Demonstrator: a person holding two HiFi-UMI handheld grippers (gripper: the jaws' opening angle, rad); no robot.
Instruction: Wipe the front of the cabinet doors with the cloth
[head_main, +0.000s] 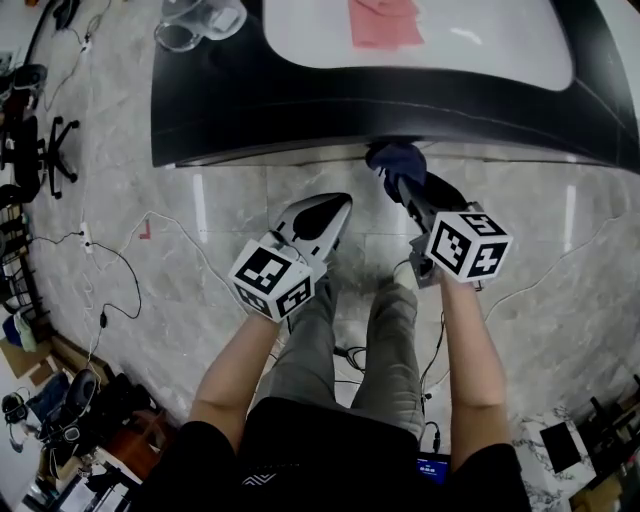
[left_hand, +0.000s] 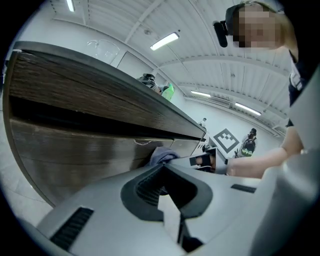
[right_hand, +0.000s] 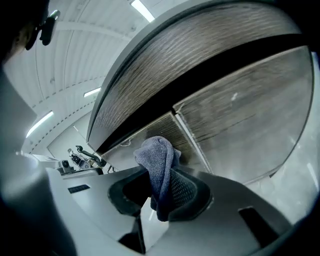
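Observation:
A blue-grey cloth (right_hand: 157, 160) is bunched between the jaws of my right gripper (right_hand: 157, 200), which is shut on it. The cloth (head_main: 395, 160) is pressed against the wood-grain cabinet doors (right_hand: 240, 120), near the vertical seam between two doors and just under the dark countertop edge (head_main: 350, 110). My right gripper (head_main: 400, 185) points at the cabinet. My left gripper (head_main: 325, 210) hangs lower and to the left, off the doors, shut on nothing. The left gripper view shows its jaws (left_hand: 167, 197), the door front (left_hand: 75, 150), the cloth (left_hand: 162, 156) and the right gripper's marker cube (left_hand: 226, 141).
On the white countertop lie a pink cloth (head_main: 385, 22) and a glass pitcher (head_main: 200, 18). Cables (head_main: 110, 260) trail over the tiled floor on the left, beside an office chair base (head_main: 40, 150). The person's legs (head_main: 340, 340) stand close below both grippers.

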